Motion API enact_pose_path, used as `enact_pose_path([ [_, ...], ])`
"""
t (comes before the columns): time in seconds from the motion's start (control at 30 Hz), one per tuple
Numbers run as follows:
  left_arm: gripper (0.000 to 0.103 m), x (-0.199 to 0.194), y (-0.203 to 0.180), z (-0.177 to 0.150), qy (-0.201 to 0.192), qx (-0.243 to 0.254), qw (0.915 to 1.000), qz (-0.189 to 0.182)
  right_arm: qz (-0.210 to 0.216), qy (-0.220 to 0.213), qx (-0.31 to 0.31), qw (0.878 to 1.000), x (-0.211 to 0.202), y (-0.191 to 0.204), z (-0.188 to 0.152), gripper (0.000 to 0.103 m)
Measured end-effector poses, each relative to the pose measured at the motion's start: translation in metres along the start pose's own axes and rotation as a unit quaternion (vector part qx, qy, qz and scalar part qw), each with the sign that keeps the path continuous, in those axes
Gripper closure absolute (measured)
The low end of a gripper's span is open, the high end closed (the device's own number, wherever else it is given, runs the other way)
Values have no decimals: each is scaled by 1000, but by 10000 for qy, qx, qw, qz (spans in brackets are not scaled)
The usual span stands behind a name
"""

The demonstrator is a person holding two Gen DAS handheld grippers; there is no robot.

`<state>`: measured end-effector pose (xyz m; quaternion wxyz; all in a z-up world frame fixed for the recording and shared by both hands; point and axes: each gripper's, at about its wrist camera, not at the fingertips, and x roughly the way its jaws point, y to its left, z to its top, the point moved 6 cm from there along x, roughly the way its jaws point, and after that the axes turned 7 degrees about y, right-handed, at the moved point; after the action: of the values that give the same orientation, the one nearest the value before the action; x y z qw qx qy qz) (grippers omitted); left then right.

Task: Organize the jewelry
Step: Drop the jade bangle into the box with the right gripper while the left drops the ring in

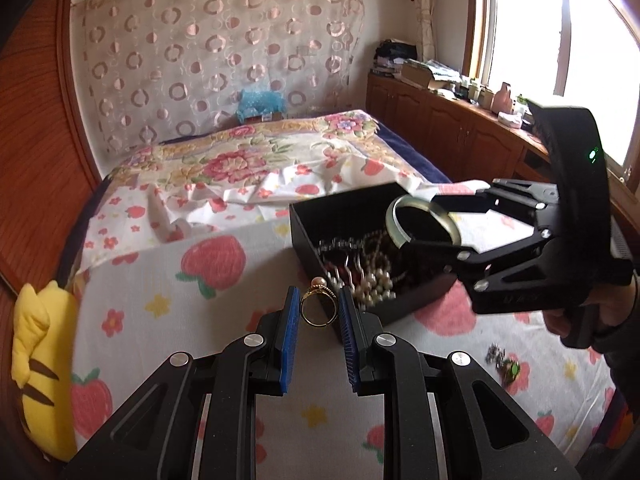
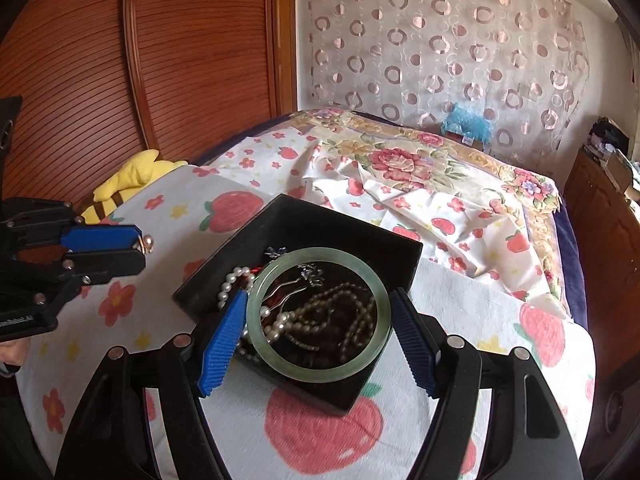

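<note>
Right gripper (image 2: 316, 332): spread wide, its blue pads pressed on either side of the pale green jade bangle (image 2: 318, 314), which it held flat.
Bangle's place: directly over the open black rectangular jewelry box (image 2: 394, 258) (already heaped with pearl strands), so the drop looked straight down.
Left gripper (image 1: 320, 312): nearly closed on the thin gold ring with a pink pearl (image 1: 316, 306), band upright.
Ring's place: just short of the box's near wall, box ahead and to the right.
Nearer the box: the right gripper.
Surface: strawberry-print bed sheet (image 1: 248, 360).

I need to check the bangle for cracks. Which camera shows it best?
The right wrist view: the jade bangle shows as a full ring, close, between the right tool's pads. The left wrist view shows it smaller, obliquely, partly hidden.
</note>
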<state>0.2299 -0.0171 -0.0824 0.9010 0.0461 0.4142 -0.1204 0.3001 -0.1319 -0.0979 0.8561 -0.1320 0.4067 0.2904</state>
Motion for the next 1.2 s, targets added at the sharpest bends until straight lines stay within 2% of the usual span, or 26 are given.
enact_pose_path([
  [0.2,84,9,-1,14,-22,49,10000,-62,-40,58,42,10000,10,-1,0,28],
  [0.63,84,27,-8,37,-70,162,9998,-131,-131,-137,209,9996,-7,-11,-5,27],
  [1.1,84,52,-27,58,-63,260,9993,-256,-443,-26,795,9958,-28,-35,-52,27],
  [1.2,78,51,-27,56,-46,210,9994,-281,-491,31,885,9949,-32,-37,-65,27],
])
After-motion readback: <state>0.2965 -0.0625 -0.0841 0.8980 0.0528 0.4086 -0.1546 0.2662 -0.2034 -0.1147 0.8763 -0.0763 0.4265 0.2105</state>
